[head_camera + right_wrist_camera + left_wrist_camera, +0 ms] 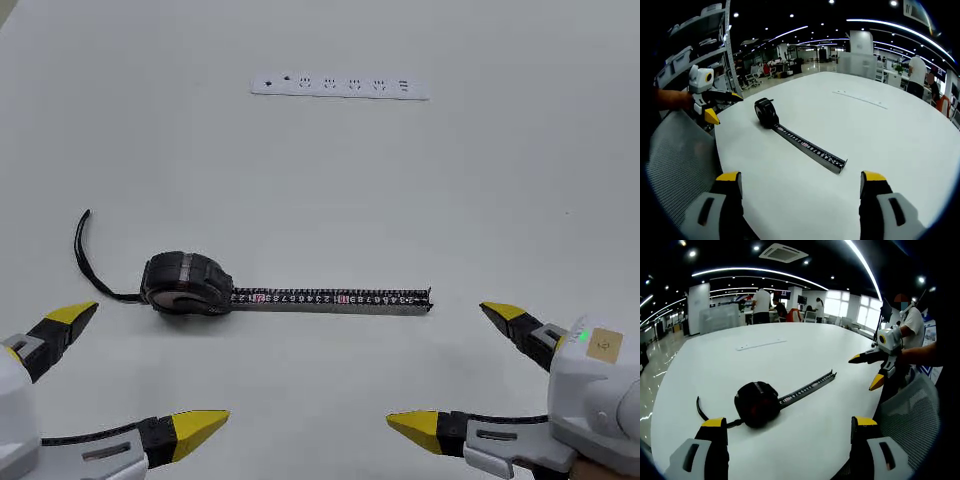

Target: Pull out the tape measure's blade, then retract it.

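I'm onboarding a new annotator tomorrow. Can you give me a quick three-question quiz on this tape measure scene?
1. Fill in the blank: the tape measure lies with the tip of its blade pointing toward the ____ tongs.
2. Multiple choice: what do the left tongs and the right tongs hold?
A. The case
B. The blade's tip
C. Nothing, both are open
3. True or false: the blade is fully wound back into the case.

Key: 1 right; 2 C; 3 false, a length of it lies pulled out flat.
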